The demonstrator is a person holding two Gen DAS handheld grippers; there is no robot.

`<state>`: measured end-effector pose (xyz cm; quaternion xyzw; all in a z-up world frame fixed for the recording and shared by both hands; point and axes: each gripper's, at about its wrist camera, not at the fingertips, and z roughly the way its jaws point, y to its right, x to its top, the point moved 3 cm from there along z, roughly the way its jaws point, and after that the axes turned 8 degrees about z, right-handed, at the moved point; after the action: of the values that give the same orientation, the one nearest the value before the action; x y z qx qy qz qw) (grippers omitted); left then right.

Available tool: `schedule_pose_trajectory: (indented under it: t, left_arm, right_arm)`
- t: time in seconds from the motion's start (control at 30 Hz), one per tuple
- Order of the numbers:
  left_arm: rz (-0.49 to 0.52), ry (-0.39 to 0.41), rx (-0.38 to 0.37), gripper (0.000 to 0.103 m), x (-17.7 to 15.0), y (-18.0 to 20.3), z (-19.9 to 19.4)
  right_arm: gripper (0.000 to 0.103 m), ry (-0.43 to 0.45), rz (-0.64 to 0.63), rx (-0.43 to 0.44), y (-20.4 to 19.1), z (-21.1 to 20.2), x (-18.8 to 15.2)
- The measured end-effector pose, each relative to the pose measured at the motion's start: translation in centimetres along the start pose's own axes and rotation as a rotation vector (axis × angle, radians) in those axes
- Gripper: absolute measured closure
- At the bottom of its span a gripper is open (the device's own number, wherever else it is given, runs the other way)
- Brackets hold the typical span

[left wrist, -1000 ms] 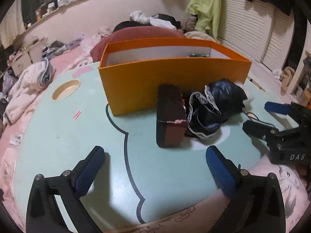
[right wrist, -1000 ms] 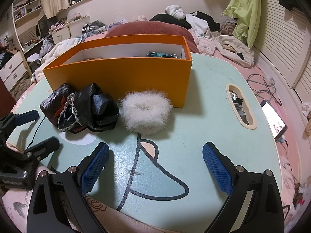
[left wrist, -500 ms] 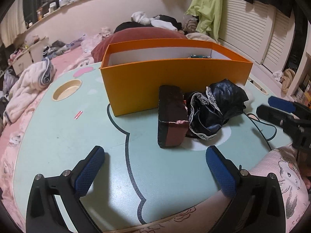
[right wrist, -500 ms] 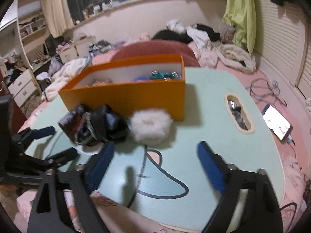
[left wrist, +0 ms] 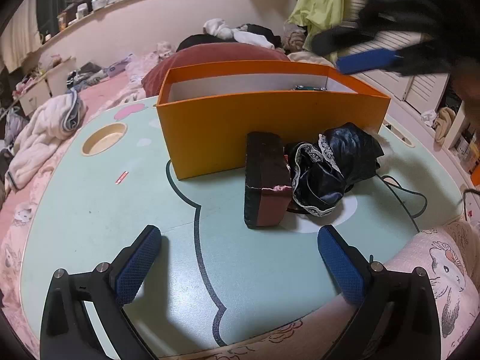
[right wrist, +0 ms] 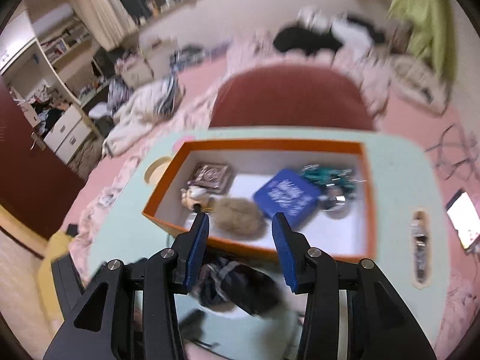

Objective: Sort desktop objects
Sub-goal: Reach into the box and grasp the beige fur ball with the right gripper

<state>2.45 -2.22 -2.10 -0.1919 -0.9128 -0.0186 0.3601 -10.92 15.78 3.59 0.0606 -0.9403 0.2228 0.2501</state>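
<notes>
An orange box (left wrist: 270, 126) stands on the mint table (left wrist: 90, 210). In front of it lie a dark maroon case (left wrist: 265, 180) and a black lace-trimmed fabric bundle (left wrist: 333, 165). My left gripper (left wrist: 240, 258) is open and empty, low over the table's near edge. My right gripper (right wrist: 240, 240) is open and empty, raised high above the box (right wrist: 264, 198), blurred; it also shows in the left wrist view (left wrist: 369, 57). Inside the box lie a blue pouch (right wrist: 285, 195), a tan fluffy ball (right wrist: 237, 219), a brown patterned case (right wrist: 211, 175) and teal items (right wrist: 327, 177).
A round cup hole (left wrist: 103, 141) sits in the table at the left. A black cable (left wrist: 402, 189) trails at the right. A slot (right wrist: 420, 249) and a lit phone (right wrist: 463, 219) lie at the right. A red cushion (right wrist: 291, 96) and laundry lie behind.
My right gripper rose fast from the table's edge to above the orange box, tilted down, with its jaws narrower. The white fluffy item is mostly hidden now. The left gripper stayed still.
</notes>
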Motion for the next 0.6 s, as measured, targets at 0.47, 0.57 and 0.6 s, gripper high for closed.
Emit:
schedule_pose_trajectory:
  t: [0.47, 0.57, 0.6]
  left_arm:
    - [0.0, 0.001, 0.001, 0.0, -0.3, 0.0, -0.2]
    - [-0.001, 0.001, 0.001, 0.0, -0.4, 0.0, -0.3]
    - [-0.001, 0.002, 0.002, 0.0, -0.4, 0.0, -0.3]
  right_arm:
    - [0.064, -0.277, 0.131, -0.127, 0.9, 10.4, 1.1]
    - [0.064, -0.22, 0.136, -0.052, 1.0, 8.6, 1.2]
    - [0.064, -0.184, 0.137, -0.02, 0.9, 7.4, 1.4]
